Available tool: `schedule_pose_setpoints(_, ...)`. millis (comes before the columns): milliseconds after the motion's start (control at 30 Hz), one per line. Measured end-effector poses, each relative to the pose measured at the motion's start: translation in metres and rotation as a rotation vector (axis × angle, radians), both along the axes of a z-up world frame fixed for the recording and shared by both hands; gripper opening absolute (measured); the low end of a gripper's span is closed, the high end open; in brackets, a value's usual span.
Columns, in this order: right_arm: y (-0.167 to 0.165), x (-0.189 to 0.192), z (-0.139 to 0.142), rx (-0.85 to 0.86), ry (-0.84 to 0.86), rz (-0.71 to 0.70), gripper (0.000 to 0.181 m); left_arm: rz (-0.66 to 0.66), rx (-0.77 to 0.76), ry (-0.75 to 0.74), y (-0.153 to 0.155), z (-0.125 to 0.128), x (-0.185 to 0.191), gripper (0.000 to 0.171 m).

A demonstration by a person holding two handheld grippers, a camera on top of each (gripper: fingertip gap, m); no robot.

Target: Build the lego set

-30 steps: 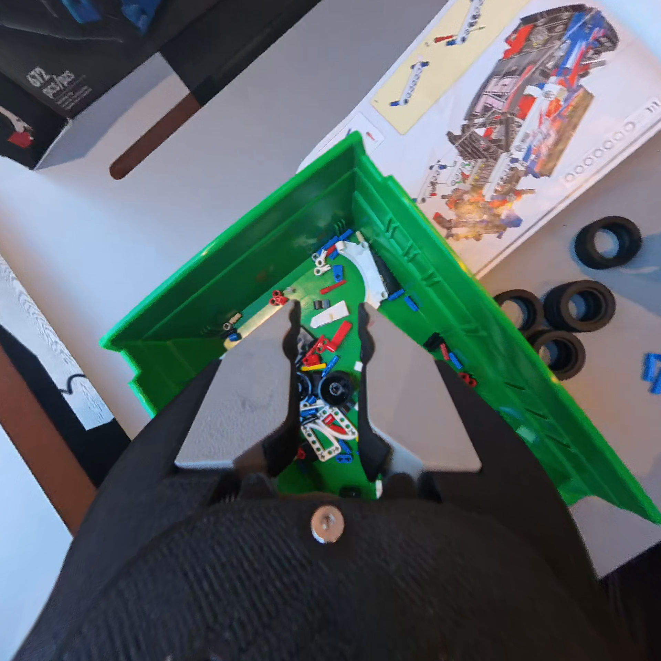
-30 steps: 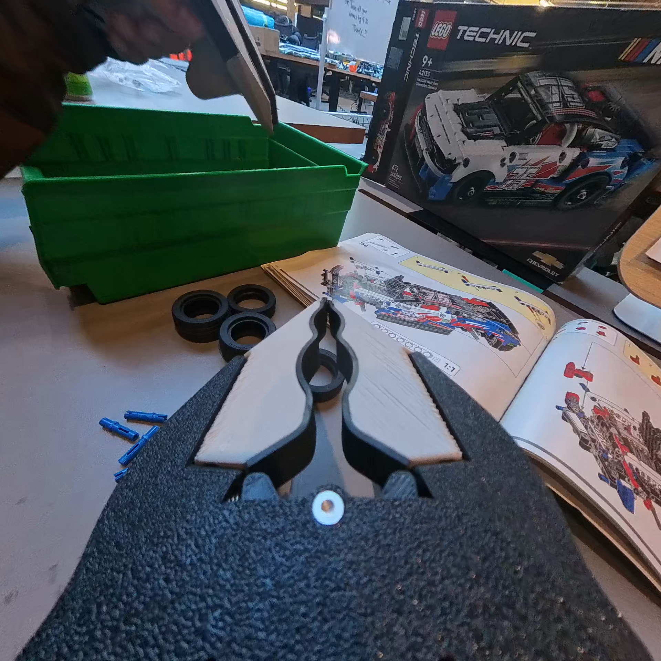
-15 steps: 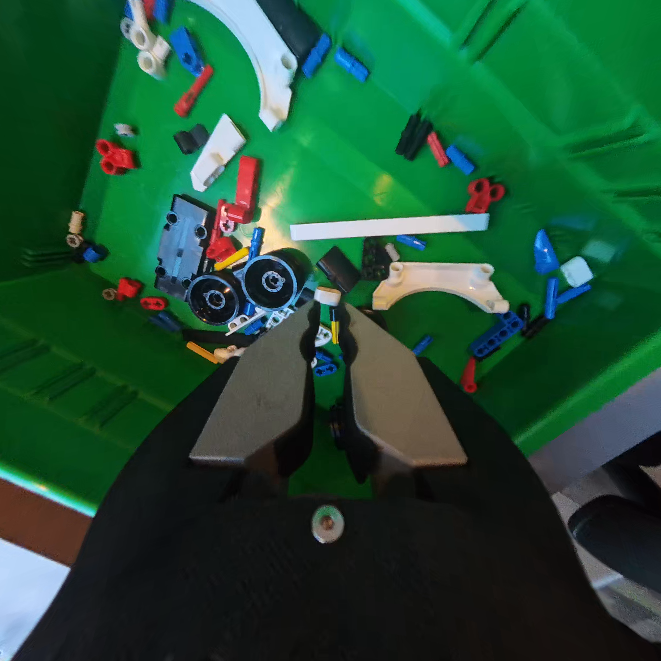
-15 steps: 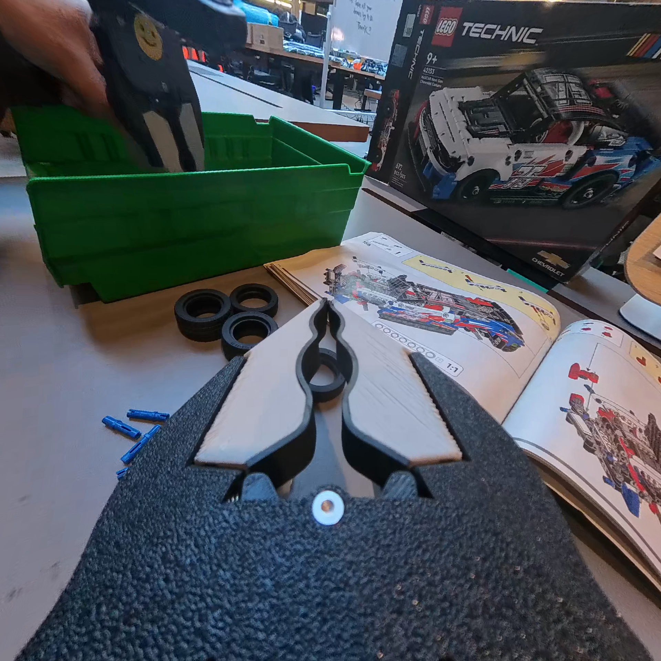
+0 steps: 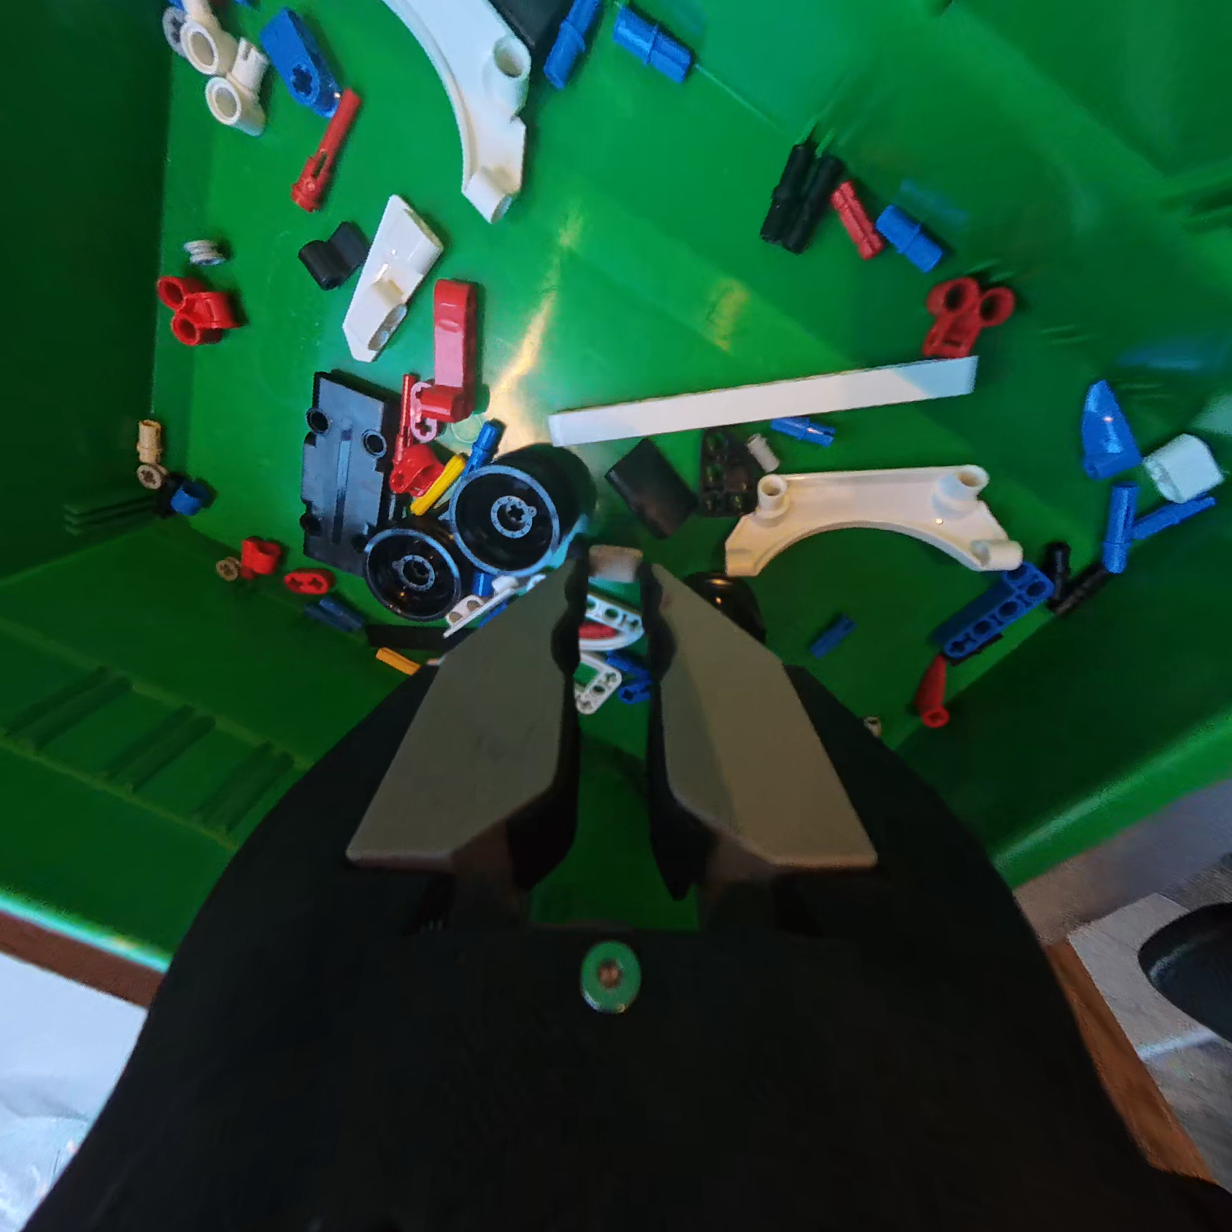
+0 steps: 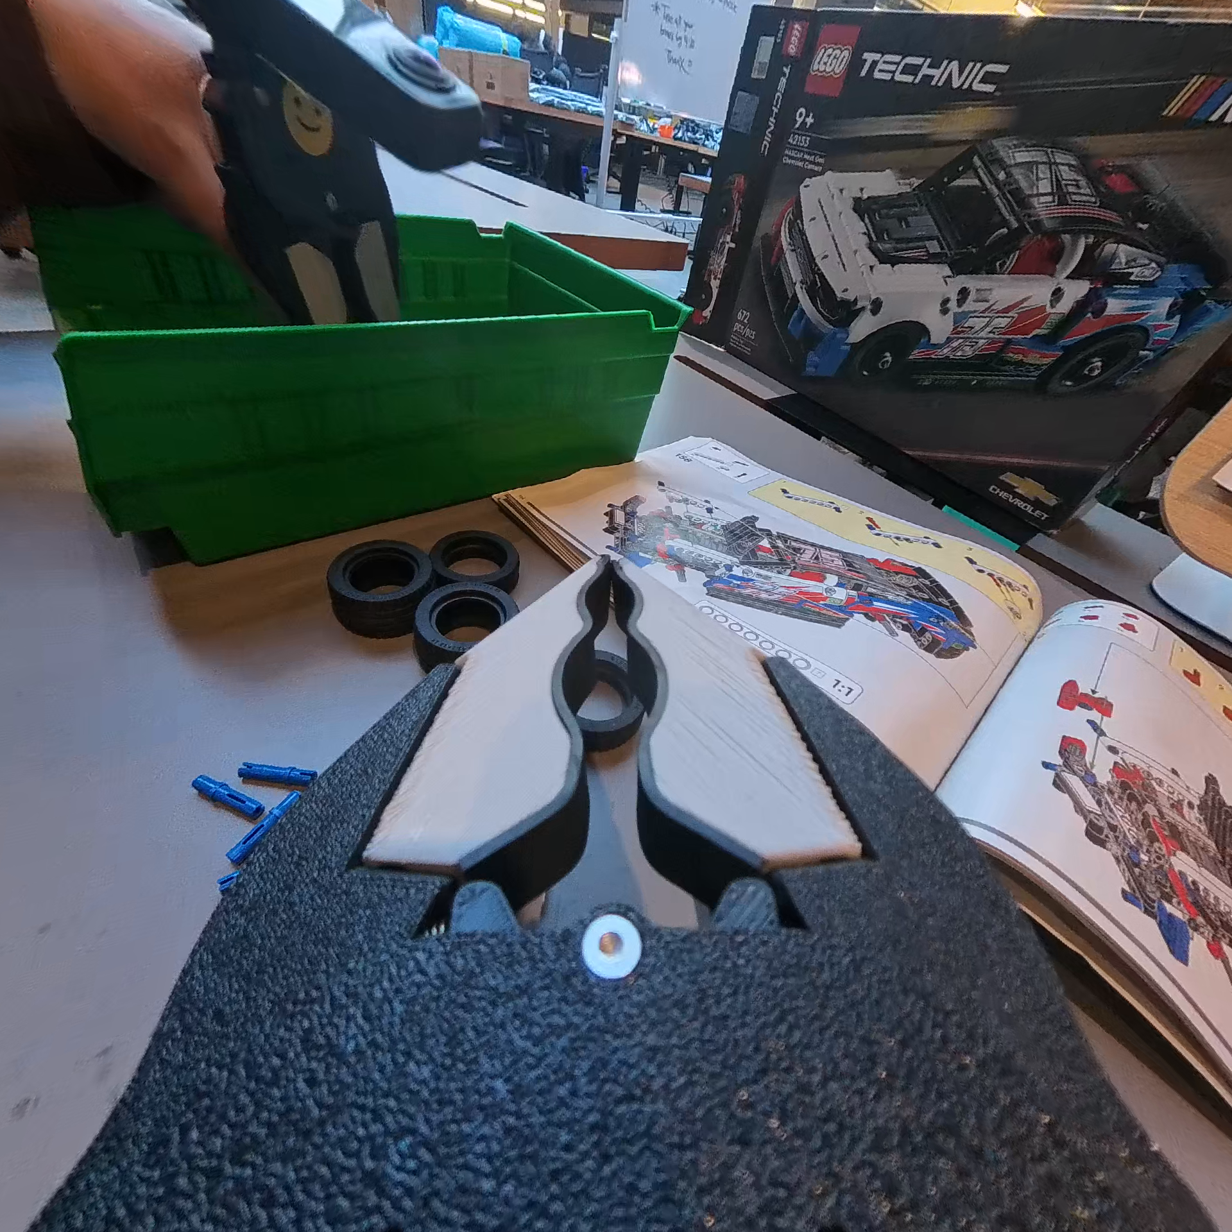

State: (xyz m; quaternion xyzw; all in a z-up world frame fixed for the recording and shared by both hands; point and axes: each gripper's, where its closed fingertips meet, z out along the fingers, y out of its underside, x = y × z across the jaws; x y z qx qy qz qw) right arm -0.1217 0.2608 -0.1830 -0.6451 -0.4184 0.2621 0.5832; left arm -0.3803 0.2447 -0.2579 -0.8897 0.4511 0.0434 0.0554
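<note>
My left gripper is down inside the green bin, among several loose red, blue, white and black pieces. Its fingertips are pinched on a small white piece. Two black wheel hubs lie just left of the tips, and a white arch lies to the right. My right gripper is shut and empty, held low over the table. A black tyre on the table shows through the gap behind its tips. The right wrist view shows the left gripper reaching into the bin.
Three black tyres lie on the table in front of the bin. Several blue pins lie at the left. An open instruction booklet lies to the right. The set's box stands behind it. My right fingertips sit around 25 centimetres from my left ones. To reach the white arch in a straight line is about 6 centimetres for my left fingers, about 25 centimetres for my right.
The left gripper came down from above the bin into it and narrowed its jaws around the small white piece. Over the last half second it has stayed there. The right gripper has not moved.
</note>
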Motion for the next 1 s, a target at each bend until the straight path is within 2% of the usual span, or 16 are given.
schedule_pose_setpoints(100,0.000,0.000,0.000,0.002,0.000,0.002,0.000,0.020,0.091,-0.001,0.001,0.021,0.000,0.013)
schedule_pose_setpoints(233,0.000,0.000,0.001,0.000,0.006,-0.001,0.000,0.063,0.314,-0.052,0.009,0.075,0.014,0.013)
schedule_pose_setpoints(300,0.002,0.004,0.004,-0.004,0.031,-0.017,0.000,0.035,0.405,-0.143,0.005,0.105,0.046,0.013)
schedule_pose_setpoints(400,0.013,0.021,0.018,0.007,0.134,-0.103,0.000,-0.150,0.409,-0.301,-0.022,0.129,0.125,0.012)
schedule_pose_setpoints(500,0.025,0.041,0.025,-0.021,0.220,-0.171,0.000,-0.359,0.268,-0.368,-0.061,0.111,0.202,0.012)
schedule_pose_setpoints(633,0.029,0.044,0.022,-0.070,0.240,-0.173,0.000,-0.489,0.165,-0.215,-0.069,0.056,0.247,0.013)
schedule_pose_setpoints(733,0.024,0.040,0.021,-0.055,0.214,-0.152,0.000,-0.492,0.054,-0.131,-0.068,0.016,0.255,0.013)
schedule_pose_setpoints(833,0.019,0.035,0.020,-0.038,0.191,-0.134,0.000,-0.478,-0.016,-0.085,-0.070,-0.009,0.254,0.013)
schedule_pose_setpoints(900,0.018,0.035,0.020,-0.038,0.191,-0.130,0.000,-0.472,-0.016,-0.090,-0.070,-0.011,0.257,0.016)
schedule_pose_setpoints(1000,0.019,0.036,0.020,-0.050,0.206,-0.127,0.000,-0.451,0.002,-0.109,-0.069,-0.001,0.255,0.020)
